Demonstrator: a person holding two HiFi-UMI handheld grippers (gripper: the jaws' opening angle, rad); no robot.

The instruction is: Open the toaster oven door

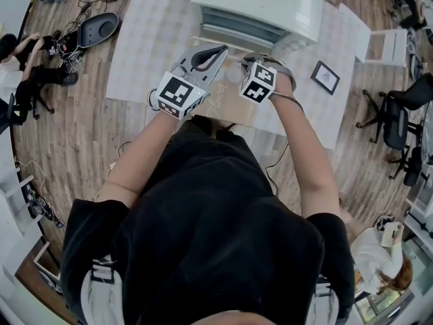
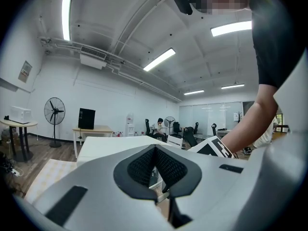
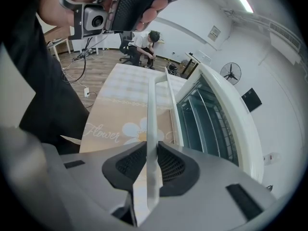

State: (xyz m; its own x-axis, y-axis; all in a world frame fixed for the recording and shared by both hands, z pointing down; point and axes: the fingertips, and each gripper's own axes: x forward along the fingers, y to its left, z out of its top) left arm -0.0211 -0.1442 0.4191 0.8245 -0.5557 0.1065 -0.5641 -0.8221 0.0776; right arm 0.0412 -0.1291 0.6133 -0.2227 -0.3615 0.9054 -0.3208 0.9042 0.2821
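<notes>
A white toaster oven (image 1: 257, 5) stands at the far side of the table, its glass door (image 3: 202, 124) swung part way out from the body. The door's thin white handle bar (image 3: 151, 109) runs straight between the pads of my right gripper (image 3: 153, 153), which is shut on it. In the head view my right gripper (image 1: 260, 58) sits right in front of the oven. My left gripper (image 1: 218, 50) is beside it on the left, tilted upward. The left gripper (image 2: 155, 150) is shut with nothing between its pads and points out into the room.
A beige flower-print mat (image 3: 110, 129) lies on the checked tablecloth (image 1: 149, 39) in front of the oven. A small framed picture (image 1: 325, 77) lies at the table's right. Office chairs (image 1: 399, 114) stand to the right, and a seated person (image 1: 20, 66) with cables is at the left.
</notes>
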